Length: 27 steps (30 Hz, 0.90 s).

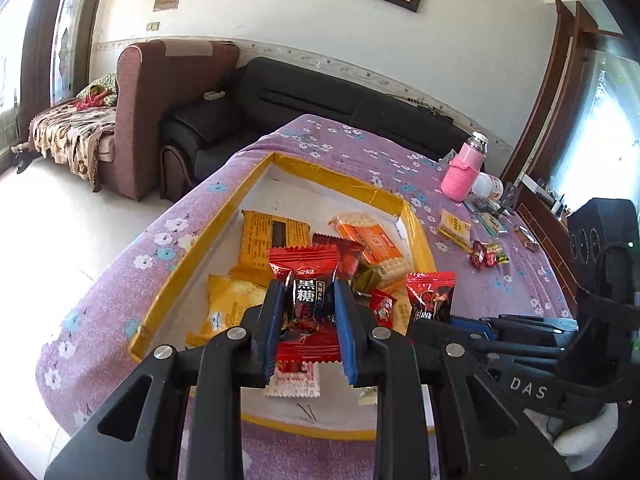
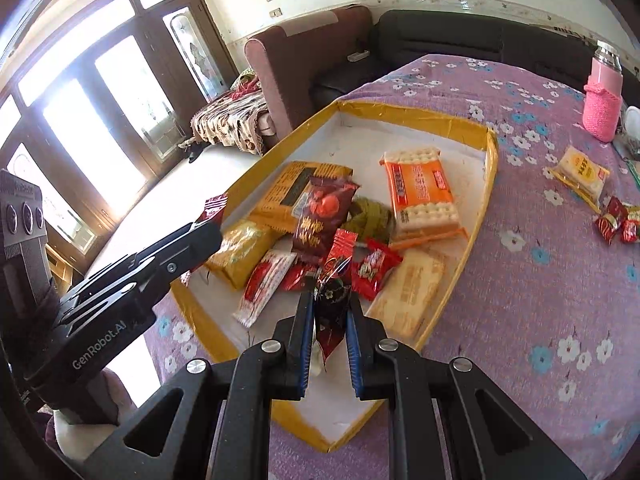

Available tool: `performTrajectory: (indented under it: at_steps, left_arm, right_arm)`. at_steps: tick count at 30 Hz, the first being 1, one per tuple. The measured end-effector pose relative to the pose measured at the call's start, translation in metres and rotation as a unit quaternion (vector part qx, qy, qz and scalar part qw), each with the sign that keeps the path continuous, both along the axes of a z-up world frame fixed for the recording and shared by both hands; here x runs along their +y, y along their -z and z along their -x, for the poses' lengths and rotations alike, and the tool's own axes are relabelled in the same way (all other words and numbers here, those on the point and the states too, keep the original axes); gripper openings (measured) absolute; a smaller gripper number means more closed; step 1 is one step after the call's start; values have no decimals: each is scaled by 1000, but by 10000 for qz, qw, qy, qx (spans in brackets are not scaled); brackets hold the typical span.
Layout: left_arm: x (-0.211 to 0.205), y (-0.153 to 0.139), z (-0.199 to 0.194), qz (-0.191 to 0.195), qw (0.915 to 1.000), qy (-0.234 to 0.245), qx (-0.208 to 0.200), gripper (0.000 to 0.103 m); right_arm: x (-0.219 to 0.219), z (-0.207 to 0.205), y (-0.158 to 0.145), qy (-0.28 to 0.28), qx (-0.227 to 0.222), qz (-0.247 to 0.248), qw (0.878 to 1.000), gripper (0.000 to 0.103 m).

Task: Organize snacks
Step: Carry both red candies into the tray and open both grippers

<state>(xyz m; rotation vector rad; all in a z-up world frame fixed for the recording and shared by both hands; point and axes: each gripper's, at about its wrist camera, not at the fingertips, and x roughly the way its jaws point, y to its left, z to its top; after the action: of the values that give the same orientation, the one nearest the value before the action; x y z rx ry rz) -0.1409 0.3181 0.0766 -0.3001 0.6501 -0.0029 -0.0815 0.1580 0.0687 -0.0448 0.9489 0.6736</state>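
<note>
A shallow cardboard box with yellow-taped rim (image 1: 236, 188) (image 2: 490, 168) lies on the purple flowered cloth and holds several snack packets. My left gripper (image 1: 307, 292) is shut on a red and black candy packet (image 1: 310, 300) and holds it above the box's near end. My right gripper (image 2: 330, 300) is shut on a similar dark red candy packet (image 2: 332, 304) above the box; that packet also shows in the left wrist view (image 1: 430, 296). The left gripper appears at the left of the right wrist view (image 2: 208, 224). An orange cracker pack (image 2: 420, 192) lies in the box.
On the cloth right of the box lie a yellow biscuit pack (image 2: 580, 174) and a few small red candies (image 2: 616, 222) (image 1: 486, 254). A pink bottle (image 1: 464, 168) (image 2: 604, 92) stands at the far right. Sofas (image 1: 280, 96) stand behind the table.
</note>
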Motion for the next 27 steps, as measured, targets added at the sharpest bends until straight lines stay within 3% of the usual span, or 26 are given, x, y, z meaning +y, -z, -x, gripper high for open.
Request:
performTrajectory:
  at_steps: [9, 23, 24, 26, 27]
  left_arm:
    - [22, -5, -38, -1, 9996, -16, 292, 23]
    - [-2, 21, -41, 307, 9967, 291, 694, 23]
    - [-2, 21, -41, 336, 9966, 297, 692, 24]
    - [-3, 20, -38, 365, 9964, 307, 697, 37]
    - [-3, 19, -37, 371, 9964, 310, 695, 51]
  right_arm:
    - [20, -58, -5, 105, 137, 64, 9998, 15]
    - [55, -114, 9, 259, 483, 308, 9980, 16]
    - [58, -115, 9, 230, 465, 279, 9983, 19]
    - [61, -117, 7, 194, 368, 218, 9989, 19]
    - [61, -116, 5, 233, 301, 191, 9991, 22]
